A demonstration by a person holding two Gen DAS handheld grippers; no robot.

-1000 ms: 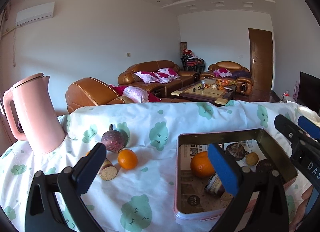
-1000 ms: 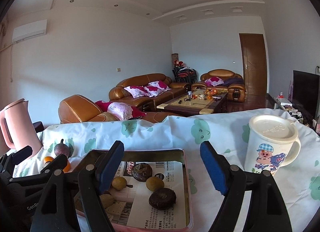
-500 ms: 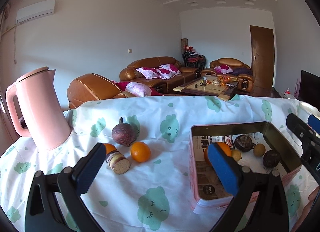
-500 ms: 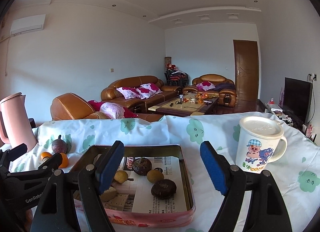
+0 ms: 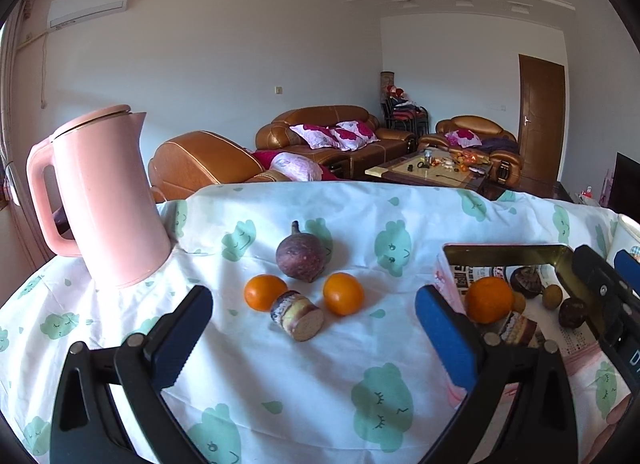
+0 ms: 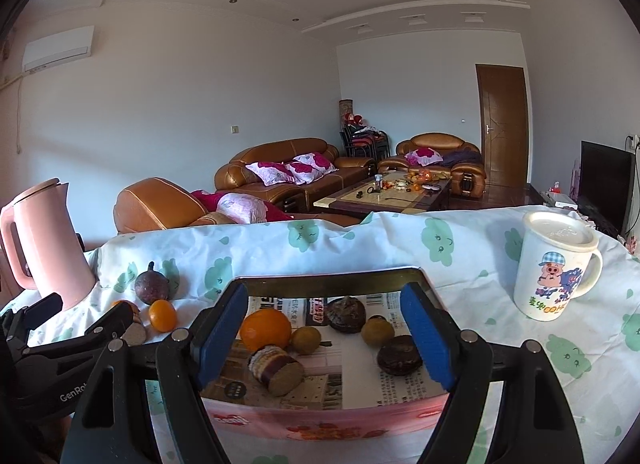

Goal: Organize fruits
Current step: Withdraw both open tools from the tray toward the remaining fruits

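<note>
Loose on the cloth lie a purple round fruit (image 5: 300, 257), two oranges (image 5: 265, 292) (image 5: 343, 293) and a cut purple-skinned piece (image 5: 298, 316). My left gripper (image 5: 314, 340) is open and empty, just in front of them. A pink metal tin (image 6: 320, 416) lined with newspaper holds an orange (image 6: 265, 329), a cut piece (image 6: 276, 369), two small yellow-brown fruits (image 6: 306, 340) and two dark round ones (image 6: 399, 354). My right gripper (image 6: 326, 338) is open and empty, above the tin's near side. The tin also shows in the left wrist view (image 5: 504, 250).
A pink kettle (image 5: 102, 196) stands at the table's back left. A white lidded mug with a pig picture (image 6: 554, 266) stands right of the tin. The table carries a white cloth with green prints (image 5: 280, 384). Sofas and a coffee table lie beyond.
My left gripper has swung left from the tin to face the loose fruits. My right gripper has come closer over the tin. Both stayed open and empty.
</note>
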